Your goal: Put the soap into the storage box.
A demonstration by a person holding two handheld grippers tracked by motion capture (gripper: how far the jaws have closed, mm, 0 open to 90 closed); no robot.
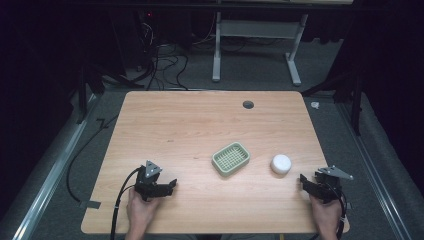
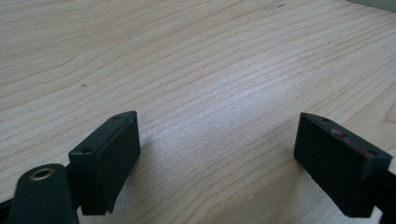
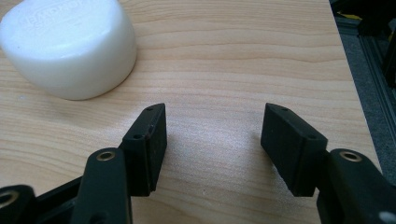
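1. High view: a light wooden table (image 1: 200, 125) carries a pale green soap dish (image 1: 231, 158) with a slotted floor, lying a little right of the middle and nearer the front edge than the back. A white soap bar (image 1: 281, 164) sits on the bare wood just to the right of the dish, apart from it, toward the right edge. A round cable hole (image 1: 248, 104) is cut in the table near the back edge.

2. High view, tools: the left gripper (image 1: 167, 186) rests near the front-left part of the table, held by the left hand (image 1: 141, 210) that comes in over the front edge; a black cable (image 1: 120, 205) trails from it off the front edge. The right gripper (image 1: 306, 181) sits near the front-right corner, held by the right hand (image 1: 325, 217), and is close to the soap bar without touching it.

3. Left gripper view: the left gripper (image 2: 217, 163) has its two black jaws spread wide apart, low over bare wood grain, with nothing between them.

4. Right gripper view: the right gripper (image 3: 215, 144) also has its jaws apart, with bare table between them. The white soap bar (image 3: 67, 46) lies ahead and to the left of the jaws, near them but clear of both. The table's right edge (image 3: 343, 70) runs down the right side, with dark floor beyond.
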